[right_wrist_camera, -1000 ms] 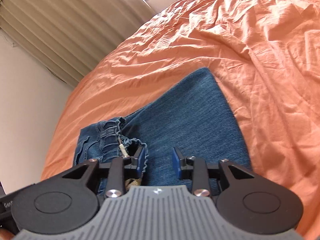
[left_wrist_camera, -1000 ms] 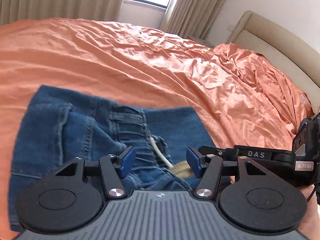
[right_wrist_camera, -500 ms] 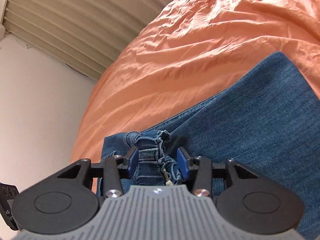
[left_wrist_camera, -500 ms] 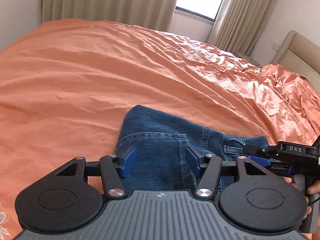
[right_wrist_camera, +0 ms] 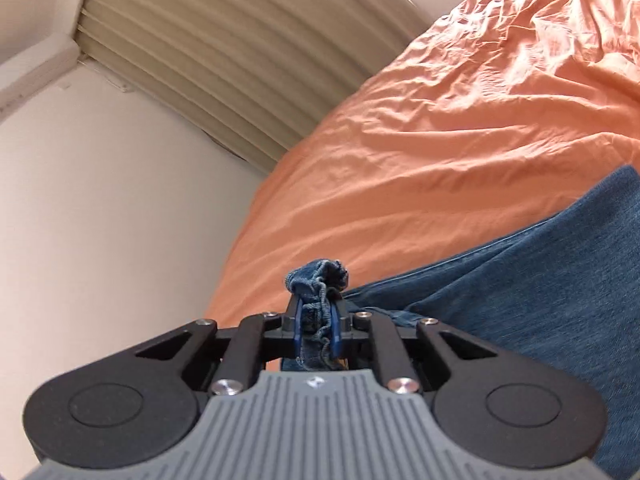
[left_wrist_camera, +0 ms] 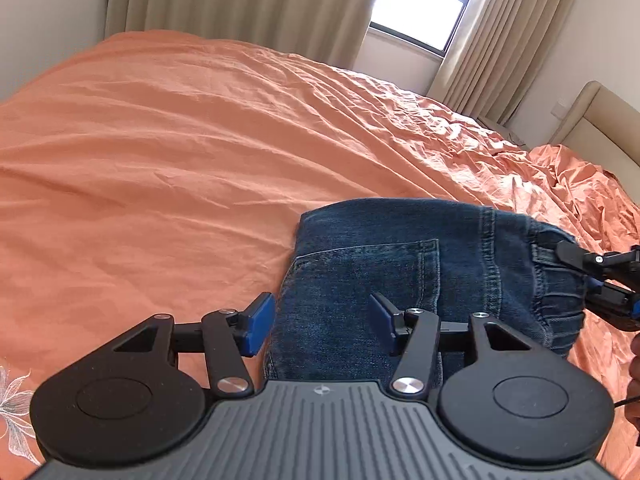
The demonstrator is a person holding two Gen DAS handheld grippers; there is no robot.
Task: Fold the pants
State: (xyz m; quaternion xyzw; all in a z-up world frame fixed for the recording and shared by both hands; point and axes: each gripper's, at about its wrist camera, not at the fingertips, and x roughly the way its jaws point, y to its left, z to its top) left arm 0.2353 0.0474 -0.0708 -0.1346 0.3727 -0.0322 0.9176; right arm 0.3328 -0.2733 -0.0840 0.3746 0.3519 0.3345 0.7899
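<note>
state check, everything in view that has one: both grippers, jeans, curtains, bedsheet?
right gripper: closing, fingers pinching bunched waistband
left gripper: closing slightly, fingers astride the jeans' edge, not gripping
jeans: folded on the bed, back pocket up, waistband end lifted
curtains: drawn partly, window uncovered
bedsheet: spread, wrinkled

Left claw [left_wrist_camera: 322,324]: black linkage arms on two round black discs, blue pads [left_wrist_camera: 258,322] on the fingertips, silver screw heads at the pivots, grey ribbed housing with a small round emblem at its front edge. Right claw [right_wrist_camera: 316,326]: same build, black arms, blue pads, silver screws, grey ribbed body with a diamond mark. Thin black cable [left_wrist_camera: 624,402] at the left view's right edge.
</note>
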